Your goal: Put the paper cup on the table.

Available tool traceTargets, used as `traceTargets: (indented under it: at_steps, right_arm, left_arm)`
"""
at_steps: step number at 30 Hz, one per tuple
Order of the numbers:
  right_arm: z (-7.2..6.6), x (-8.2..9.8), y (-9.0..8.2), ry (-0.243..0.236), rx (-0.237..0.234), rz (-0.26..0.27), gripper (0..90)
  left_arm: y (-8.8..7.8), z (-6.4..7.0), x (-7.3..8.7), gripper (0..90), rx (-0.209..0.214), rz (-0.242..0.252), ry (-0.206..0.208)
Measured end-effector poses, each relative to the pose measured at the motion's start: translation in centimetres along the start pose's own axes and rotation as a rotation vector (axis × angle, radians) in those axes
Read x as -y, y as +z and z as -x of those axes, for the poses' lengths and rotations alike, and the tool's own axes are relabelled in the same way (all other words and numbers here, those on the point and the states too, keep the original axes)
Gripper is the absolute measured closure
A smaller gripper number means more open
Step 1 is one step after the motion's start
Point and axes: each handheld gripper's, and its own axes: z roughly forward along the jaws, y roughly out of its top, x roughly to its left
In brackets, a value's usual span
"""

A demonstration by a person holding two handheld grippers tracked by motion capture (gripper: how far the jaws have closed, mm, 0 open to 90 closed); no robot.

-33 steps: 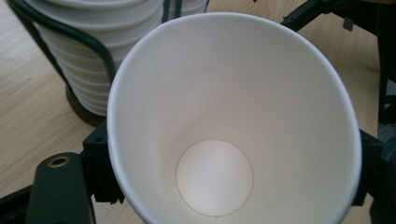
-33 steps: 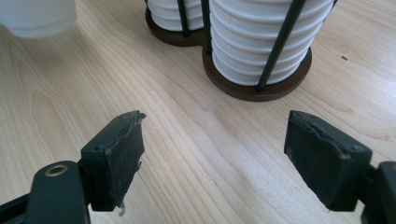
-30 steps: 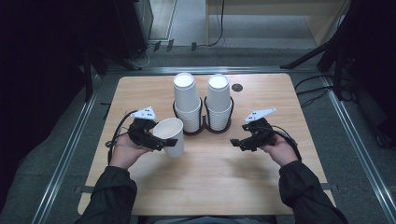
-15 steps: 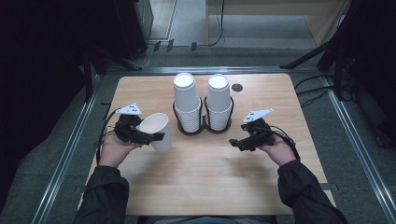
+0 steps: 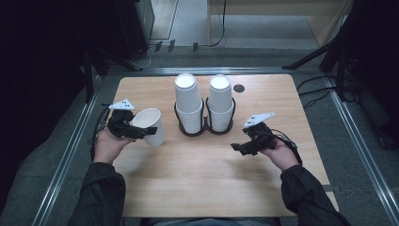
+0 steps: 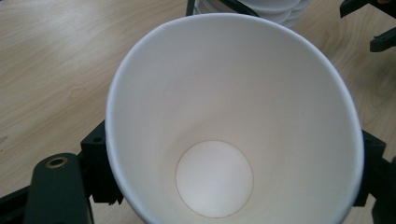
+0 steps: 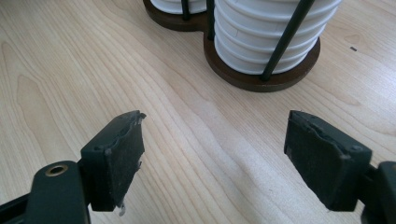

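Clearly my left gripper (image 5: pixel 141 133) had the single paper cup (image 5: pixel 150 126) clamped across its body, one jaw on each side of the wall below the rim, and the cup stood tilted over the left part of the table (image 5: pixel 197 179), just beside the holder (image 5: pixel 205 127) that carried the two stacks of cups (image 5: pixel 188 101). From the left gripper view I looked straight down into the cup (image 6: pixel 233 121): empty, white, its mouth pressed a little out of round, which I took as the squeeze of the jaws on thin paper. I judged it very light and easily crushed, smooth enough to slip if held loosely, so the grip belonged on the side wall, firm but gentle, and near the rolled rim, where the paper seemed stiffest. Whether its base touched the table I could not tell.

My right gripper (image 5: pixel 242 147) hung low over the bare wood on the right, its jaws wide apart with nothing between them; the right gripper view showed the gripper (image 7: pixel 212 154) pointing toward the near stack in its dark wire holder (image 7: pixel 261 77), well short of touching it.
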Motion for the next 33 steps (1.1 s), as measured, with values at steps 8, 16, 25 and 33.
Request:
traceTargets:
  at_steps: [8,16,25,33]
  right_arm:
    - [-0.2,0.3,-0.5,-0.005,0.006,0.025,20.3]
    - [-0.3,0.9,-1.0,0.002,0.020,0.022,20.3]
    - [-0.6,1.7,-1.7,0.006,0.036,0.023,20.3]
    - [-0.6,2.4,-2.3,0.025,0.055,0.022,20.4]
  left_arm:
    - [0.1,-1.4,-0.3,17.7,-0.014,0.003,-0.024]
    - [0.2,-2.6,-0.9,17.7,-0.036,-0.002,-0.038]
    - [1.2,-3.4,-1.8,17.4,-0.063,-0.002,-0.015]
    - [1.5,-5.4,-1.8,16.9,-0.099,0.001,-0.085]
